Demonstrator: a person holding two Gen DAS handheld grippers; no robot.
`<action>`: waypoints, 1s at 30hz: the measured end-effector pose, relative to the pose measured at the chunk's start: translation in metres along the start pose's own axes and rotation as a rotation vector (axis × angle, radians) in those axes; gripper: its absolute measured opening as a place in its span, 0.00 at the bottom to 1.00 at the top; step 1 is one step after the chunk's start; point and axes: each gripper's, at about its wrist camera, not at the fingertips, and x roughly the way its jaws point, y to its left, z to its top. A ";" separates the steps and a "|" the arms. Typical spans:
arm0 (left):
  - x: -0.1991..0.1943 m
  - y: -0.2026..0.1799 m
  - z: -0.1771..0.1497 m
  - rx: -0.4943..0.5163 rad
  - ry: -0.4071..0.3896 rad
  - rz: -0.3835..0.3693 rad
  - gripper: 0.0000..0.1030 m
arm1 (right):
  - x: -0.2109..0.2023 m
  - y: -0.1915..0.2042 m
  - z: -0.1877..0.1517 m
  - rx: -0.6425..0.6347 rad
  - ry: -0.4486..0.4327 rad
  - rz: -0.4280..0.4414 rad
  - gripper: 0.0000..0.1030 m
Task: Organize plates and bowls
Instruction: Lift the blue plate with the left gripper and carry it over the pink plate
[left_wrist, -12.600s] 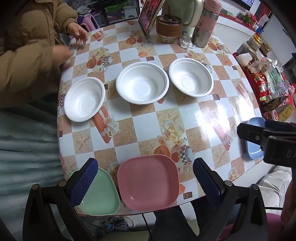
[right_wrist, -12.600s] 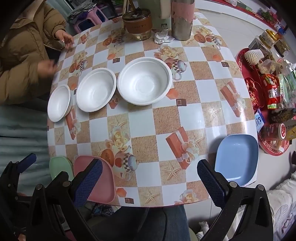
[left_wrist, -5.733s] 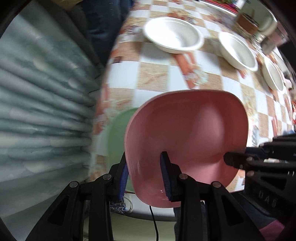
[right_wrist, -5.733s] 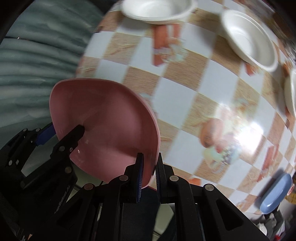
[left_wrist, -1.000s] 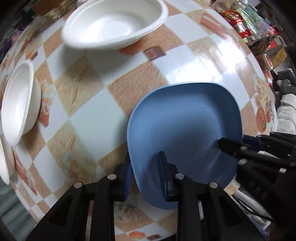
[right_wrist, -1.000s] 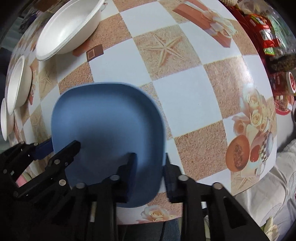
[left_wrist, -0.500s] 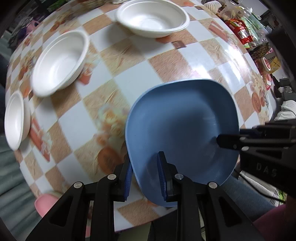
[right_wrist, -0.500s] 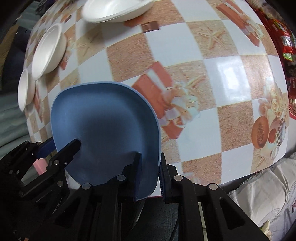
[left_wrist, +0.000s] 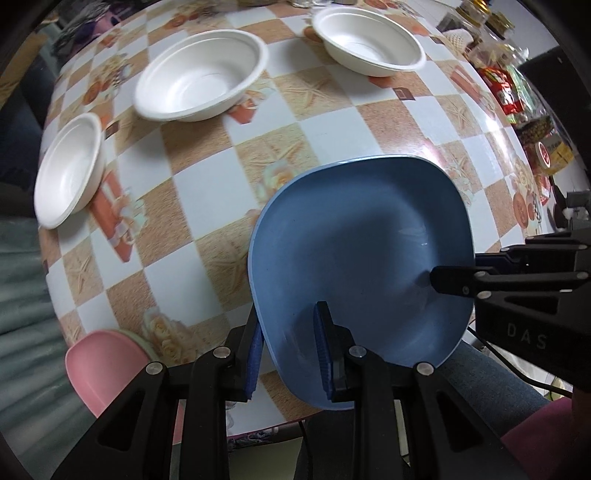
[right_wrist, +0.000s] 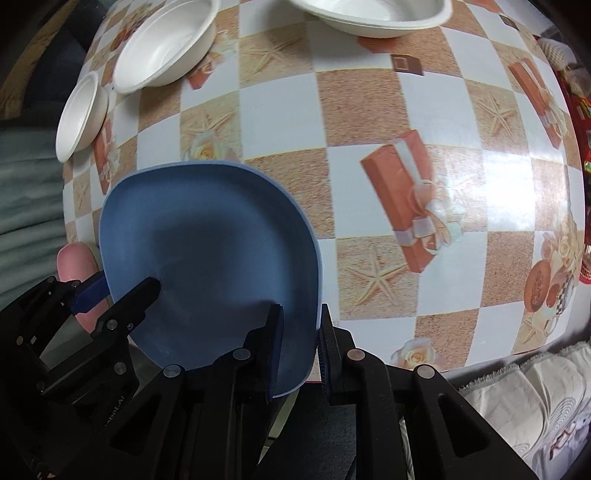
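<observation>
Both grippers' jaws pinch blue plate (left_wrist: 362, 243) rim (opposite sides), above table (left_wrist: 207, 206).

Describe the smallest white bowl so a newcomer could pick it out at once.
Start at the checkered table and find the row of three white bowls. The smallest white bowl sits at the row's left end, by the table edge. Unlike the middle bowl and the far-right bowl, it is narrower.

Three white foam bowls (left_wrist: 201, 75) sit in a row along the checkered-cloth table's (left_wrist: 325, 122) far side; a pink square plastic plate (left_wrist: 107, 363) lies at its near-left corner.
</observation>
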 end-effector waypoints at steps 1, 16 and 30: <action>-0.001 0.005 -0.003 -0.005 -0.001 0.001 0.27 | 0.000 0.004 0.000 -0.007 0.000 -0.002 0.20; -0.013 0.031 -0.033 -0.088 -0.030 0.008 0.27 | 0.014 0.058 -0.005 -0.107 0.000 -0.025 0.20; -0.017 0.053 -0.052 -0.171 -0.053 0.020 0.27 | 0.020 0.099 -0.008 -0.193 -0.001 -0.047 0.20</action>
